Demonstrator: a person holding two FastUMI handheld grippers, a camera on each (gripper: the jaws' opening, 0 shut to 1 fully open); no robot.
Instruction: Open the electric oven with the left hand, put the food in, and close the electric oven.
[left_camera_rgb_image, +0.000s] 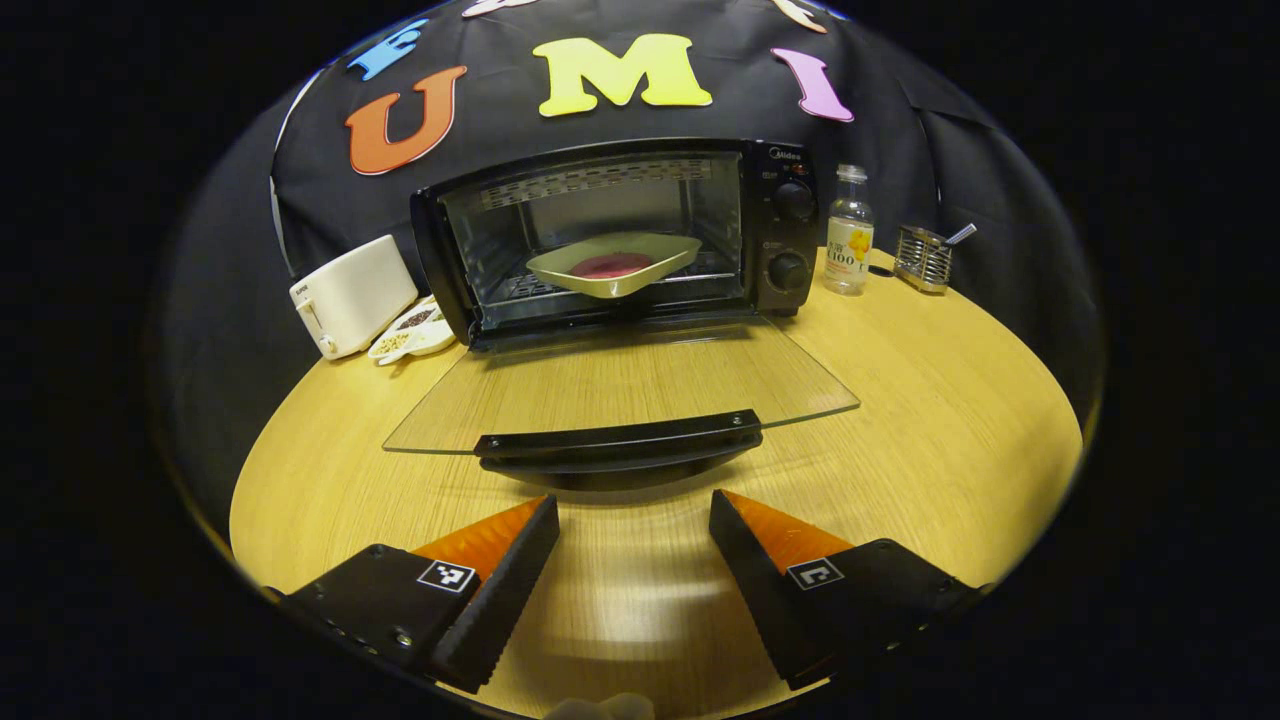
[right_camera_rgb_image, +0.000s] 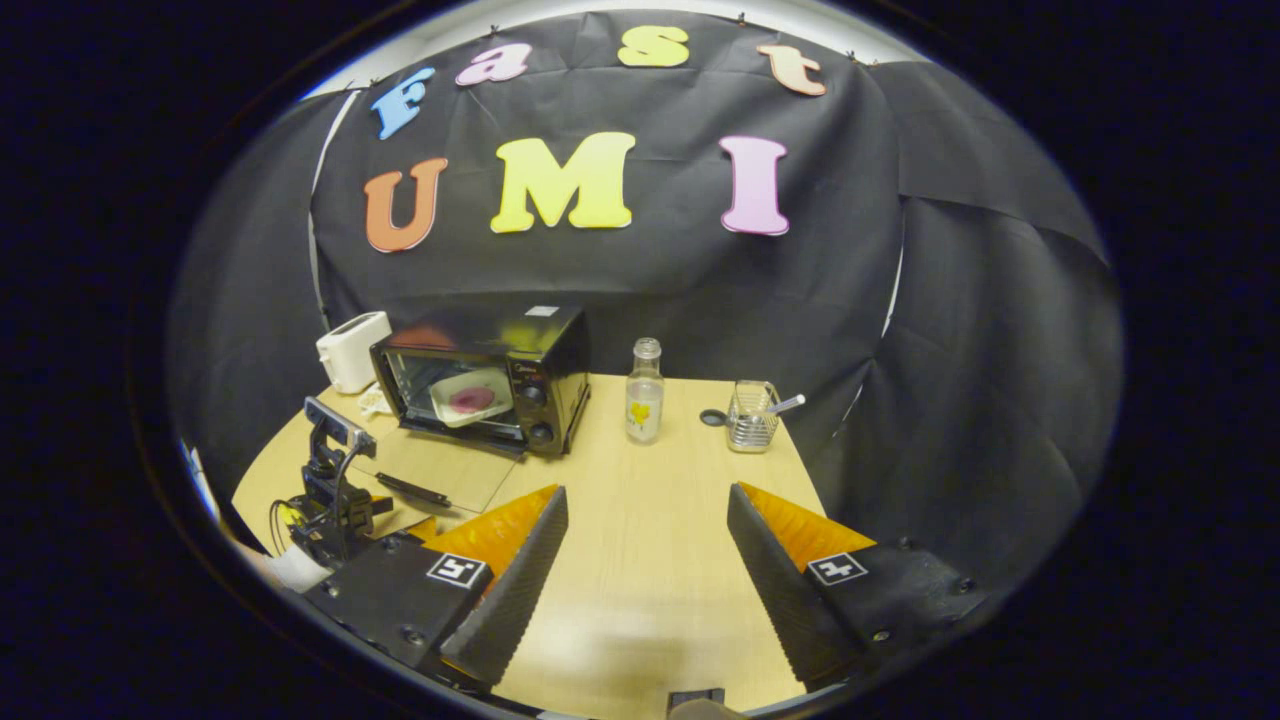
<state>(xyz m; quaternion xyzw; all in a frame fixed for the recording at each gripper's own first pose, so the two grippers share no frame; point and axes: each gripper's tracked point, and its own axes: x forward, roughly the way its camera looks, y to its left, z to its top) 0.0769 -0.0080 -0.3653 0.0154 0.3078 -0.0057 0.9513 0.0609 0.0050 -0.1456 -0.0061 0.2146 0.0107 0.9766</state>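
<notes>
I am holding my left gripper (left_camera_rgb_image: 634, 540) low at the bottom centre of the left gripper view, fingers spread wide and gripping nothing, just short of the door handle (left_camera_rgb_image: 618, 440). My right gripper (right_camera_rgb_image: 647, 535) is hanging at the bottom of the right gripper view, also spread and empty, over the bare table (right_camera_rgb_image: 650, 560). Beyond my left fingers the glass door (left_camera_rgb_image: 620, 385) is lying flat and fully open across mid-frame. Farther back, in the oven (left_camera_rgb_image: 615, 235) at upper centre, the dish of food (left_camera_rgb_image: 612, 265) is sitting on the rack. So I judge loading done and closing is the step in hand: I am needing to slip under the handle and swing the door up until shut.
</notes>
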